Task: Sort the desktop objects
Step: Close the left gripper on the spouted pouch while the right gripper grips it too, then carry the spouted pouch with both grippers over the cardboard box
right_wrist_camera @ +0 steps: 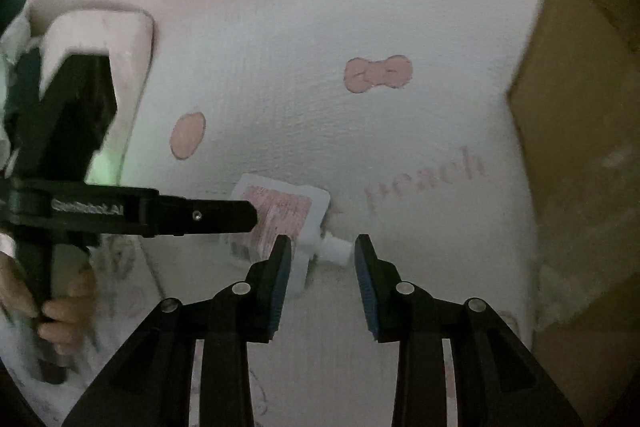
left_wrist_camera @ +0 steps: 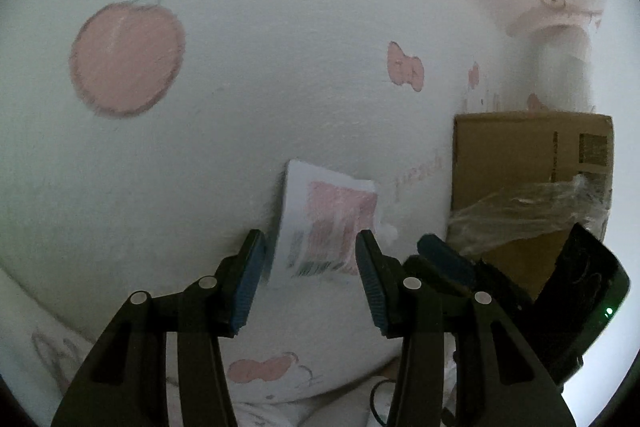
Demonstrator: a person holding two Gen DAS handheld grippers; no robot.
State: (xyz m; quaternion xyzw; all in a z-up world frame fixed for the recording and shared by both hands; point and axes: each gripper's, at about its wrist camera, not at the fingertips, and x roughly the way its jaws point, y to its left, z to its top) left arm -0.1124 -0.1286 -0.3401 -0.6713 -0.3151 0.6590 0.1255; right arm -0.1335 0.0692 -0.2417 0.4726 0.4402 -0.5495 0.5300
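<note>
A white spouted pouch with a pink label (left_wrist_camera: 326,223) lies flat on a white cloth with pink prints (left_wrist_camera: 240,87). My left gripper (left_wrist_camera: 310,251) is open and hovers over the pouch's near end. In the right wrist view the pouch (right_wrist_camera: 286,211) lies with its white spout cap (right_wrist_camera: 338,249) pointing right. My right gripper (right_wrist_camera: 322,247) is open, its fingertips either side of the spout end, just above it. The left gripper (right_wrist_camera: 224,213) reaches in from the left over the pouch. The right gripper's fingers (left_wrist_camera: 444,253) show at the right of the left wrist view.
A brown cardboard box (left_wrist_camera: 532,163) with clear tape stands at the right on the cloth; it also fills the right edge of the right wrist view (right_wrist_camera: 580,147). A pale pink holder (right_wrist_camera: 100,39) sits at the back left. A bare hand (right_wrist_camera: 60,307) holds the left gripper's handle.
</note>
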